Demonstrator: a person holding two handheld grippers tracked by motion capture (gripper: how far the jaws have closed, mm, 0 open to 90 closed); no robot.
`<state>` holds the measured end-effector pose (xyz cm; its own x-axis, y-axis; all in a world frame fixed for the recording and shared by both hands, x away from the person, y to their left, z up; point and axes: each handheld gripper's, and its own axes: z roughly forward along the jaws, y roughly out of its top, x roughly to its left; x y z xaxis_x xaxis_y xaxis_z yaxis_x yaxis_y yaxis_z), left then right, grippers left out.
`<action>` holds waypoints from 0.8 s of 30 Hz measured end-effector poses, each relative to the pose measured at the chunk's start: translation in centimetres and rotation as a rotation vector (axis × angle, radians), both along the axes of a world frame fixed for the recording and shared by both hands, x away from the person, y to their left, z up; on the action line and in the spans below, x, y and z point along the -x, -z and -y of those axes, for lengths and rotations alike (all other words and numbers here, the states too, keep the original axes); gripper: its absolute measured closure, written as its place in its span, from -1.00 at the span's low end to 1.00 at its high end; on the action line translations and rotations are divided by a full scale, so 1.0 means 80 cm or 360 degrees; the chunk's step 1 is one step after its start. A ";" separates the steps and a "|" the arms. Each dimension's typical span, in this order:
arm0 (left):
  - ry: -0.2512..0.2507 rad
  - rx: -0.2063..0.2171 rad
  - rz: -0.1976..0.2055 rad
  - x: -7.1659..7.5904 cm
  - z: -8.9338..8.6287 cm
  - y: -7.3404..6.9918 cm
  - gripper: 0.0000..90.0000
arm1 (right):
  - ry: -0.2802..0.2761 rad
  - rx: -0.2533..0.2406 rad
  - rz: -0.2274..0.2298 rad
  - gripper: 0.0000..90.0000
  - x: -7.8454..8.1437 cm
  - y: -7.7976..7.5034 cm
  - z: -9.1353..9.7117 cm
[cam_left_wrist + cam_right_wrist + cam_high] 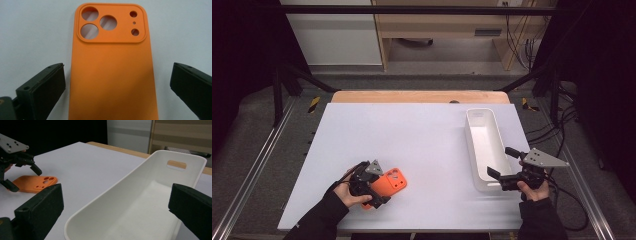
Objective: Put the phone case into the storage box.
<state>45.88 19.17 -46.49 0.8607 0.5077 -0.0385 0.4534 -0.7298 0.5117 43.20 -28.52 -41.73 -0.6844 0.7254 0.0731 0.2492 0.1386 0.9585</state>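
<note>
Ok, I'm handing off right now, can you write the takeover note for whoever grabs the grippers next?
Left gripper: open, jaws either side of the orange phone case, not clamped.
Right gripper: open, jaws straddling the near end of the white bin, nothing held.
Phone case lies flat on the table, near left, camera cutouts up. The bin is empty, on the right side.
Done: nothing moved into the bin.
Left, probably: close on the case, lift it, put it in the bin.

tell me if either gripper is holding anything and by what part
Nothing is held. The left gripper is open, astride the orange phone case lying on the table; the right gripper is open at the white bin.
</note>
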 end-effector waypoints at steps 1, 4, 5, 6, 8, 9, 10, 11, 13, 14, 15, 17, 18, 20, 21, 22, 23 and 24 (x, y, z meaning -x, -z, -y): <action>-0.0002 -0.0004 -0.0004 0.000 0.001 0.001 -1.00 | 0.0001 -0.0002 0.0000 -0.99 0.000 0.000 0.000; 0.0011 -0.0050 -0.0015 -0.002 0.001 0.003 -1.00 | 0.0000 0.0001 -0.0003 -0.99 0.000 0.000 0.000; 0.0012 -0.0064 -0.0017 -0.002 0.002 0.003 -1.00 | -0.0002 -0.0001 -0.0003 -0.99 0.000 0.000 0.000; 0.0014 -0.0075 -0.0015 -0.003 0.002 0.004 -1.00 | -0.0002 -0.0001 -0.0003 -0.99 0.000 0.000 0.000; 0.0019 -0.0086 -0.0012 -0.003 0.002 0.005 -0.98 | -0.0001 0.0001 -0.0003 -0.99 0.000 0.000 0.000; 0.0017 -0.0089 -0.0011 -0.003 0.002 0.005 -0.98 | 0.0000 -0.0001 -0.0005 -0.99 0.000 0.000 0.000; 0.0015 -0.0092 -0.0013 -0.003 0.003 0.005 -0.97 | -0.0001 -0.0001 -0.0005 -0.99 0.000 0.000 0.000; 0.0016 -0.0096 -0.0013 -0.004 0.003 0.004 -0.97 | 0.0002 -0.0001 -0.0001 -0.99 0.000 0.000 0.000; 0.0018 -0.0102 -0.0014 -0.004 0.003 0.004 -0.96 | 0.0000 0.0000 -0.0005 -0.99 0.000 0.000 0.000; 0.0017 -0.0104 -0.0014 -0.004 0.003 0.004 -0.95 | -0.0002 0.0000 -0.0003 -0.99 0.000 0.000 0.000; 0.0019 -0.0110 -0.0013 -0.004 0.003 0.004 -0.94 | -0.0003 0.0001 -0.0003 -0.99 0.000 0.000 -0.001; 0.0018 -0.0116 -0.0010 -0.004 0.003 0.003 -0.91 | -0.0001 0.0001 -0.0002 -0.99 0.000 0.000 -0.001; 0.0020 -0.0123 -0.0005 -0.004 0.003 0.003 -0.91 | -0.0001 0.0001 -0.0002 -0.99 0.000 0.000 -0.001; 0.0023 -0.0135 0.0000 -0.004 0.004 0.003 -0.89 | 0.0001 0.0001 -0.0001 -0.99 0.000 0.000 0.000; 0.0023 -0.0138 -0.0001 -0.004 0.004 0.003 -0.89 | 0.0001 0.0001 -0.0001 -0.99 0.000 0.000 0.000; 0.0024 -0.0140 -0.0002 -0.004 0.005 0.003 -0.88 | 0.0001 0.0001 -0.0001 -0.99 0.000 0.000 0.000; 0.0024 -0.0141 -0.0003 -0.004 0.005 0.002 -0.88 | 0.0001 0.0001 -0.0001 -0.99 0.000 0.000 0.000; 0.0027 -0.0143 -0.0004 -0.004 0.005 0.002 -0.88 | 0.0000 0.0002 -0.0001 -0.99 0.000 0.000 0.000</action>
